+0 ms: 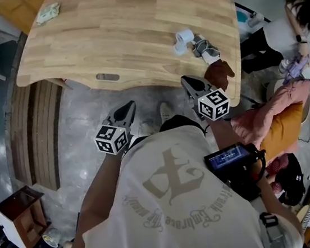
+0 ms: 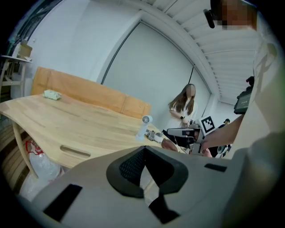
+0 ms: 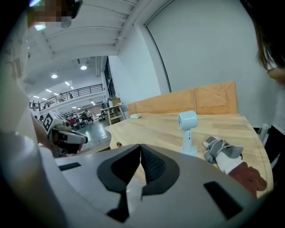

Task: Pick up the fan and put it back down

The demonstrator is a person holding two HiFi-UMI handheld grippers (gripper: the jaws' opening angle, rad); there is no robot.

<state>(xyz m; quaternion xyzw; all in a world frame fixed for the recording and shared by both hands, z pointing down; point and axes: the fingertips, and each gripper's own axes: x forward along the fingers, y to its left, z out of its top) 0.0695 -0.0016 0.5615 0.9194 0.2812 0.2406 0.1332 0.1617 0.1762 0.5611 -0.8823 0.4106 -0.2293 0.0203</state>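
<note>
Head view: fan (image 1: 184, 38) stands on the table (image 1: 104, 36) near its right end, just beside a grey glove (image 1: 206, 48). Both tongs sit off the table's near edge, over the floor, and neither touches the fan. Left gripper (image 1: 129, 107) is well left of it. Right gripper (image 1: 187, 81) is nearer, just this side of the glove. Green cloth (image 1: 48, 13) lies at the far left corner.

Left gripper view: jaw tips together, nothing between them. Fan is upright on the tabletop, beyond the tips and to their right, well apart from them.

Right gripper view: jaws closed tip to tip, empty. Fan is upright ahead, right of the tips, with the glove beside its base on the right.
</note>
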